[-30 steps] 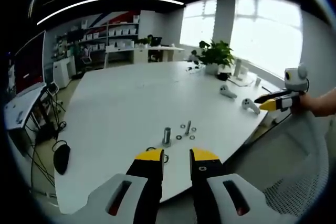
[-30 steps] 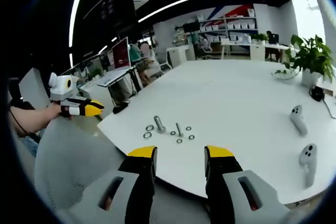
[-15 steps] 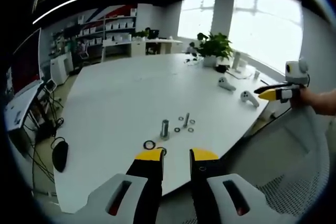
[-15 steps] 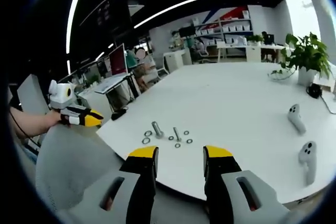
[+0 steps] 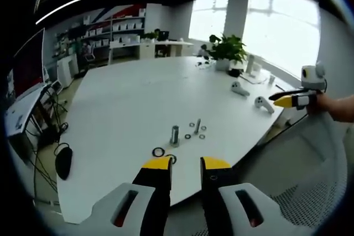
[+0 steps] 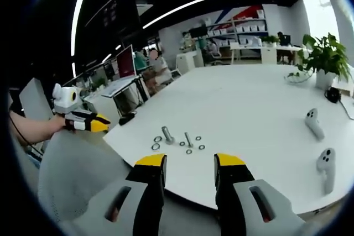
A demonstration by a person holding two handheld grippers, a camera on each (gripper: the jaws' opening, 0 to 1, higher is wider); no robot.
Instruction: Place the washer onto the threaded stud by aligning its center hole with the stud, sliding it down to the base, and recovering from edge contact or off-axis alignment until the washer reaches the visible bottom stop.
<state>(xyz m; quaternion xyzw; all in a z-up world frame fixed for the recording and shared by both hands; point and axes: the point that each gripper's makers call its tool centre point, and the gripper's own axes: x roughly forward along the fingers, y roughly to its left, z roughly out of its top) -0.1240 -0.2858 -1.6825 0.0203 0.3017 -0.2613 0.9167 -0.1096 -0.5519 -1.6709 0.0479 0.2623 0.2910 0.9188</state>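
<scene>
Both grippers, left gripper (image 5: 185, 164) and right gripper (image 6: 191, 161), are hovering with fingers released, grasping nothing. The threaded stud (image 5: 175, 135) is standing upright on the counter (image 5: 127, 103); washers (image 5: 159, 152) are lying beside it.

Threaded stud (image 5: 175, 135) stands upright nr worktop edge, metal, bare. Dark ring washer (image 5: 159, 152) lies flat just beside it; smaller washers (image 5: 194, 131) and a thin bolt (image 5: 197, 126) clustered nearby.

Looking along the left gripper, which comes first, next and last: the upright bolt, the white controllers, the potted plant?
From the left gripper, in the left gripper view:
1. Upright bolt, just ahead of the jaws, near the table's front edge.
2. White controllers, off to the right, near the table's right edge.
3. Potted plant, at the far end, by the windows.
</scene>
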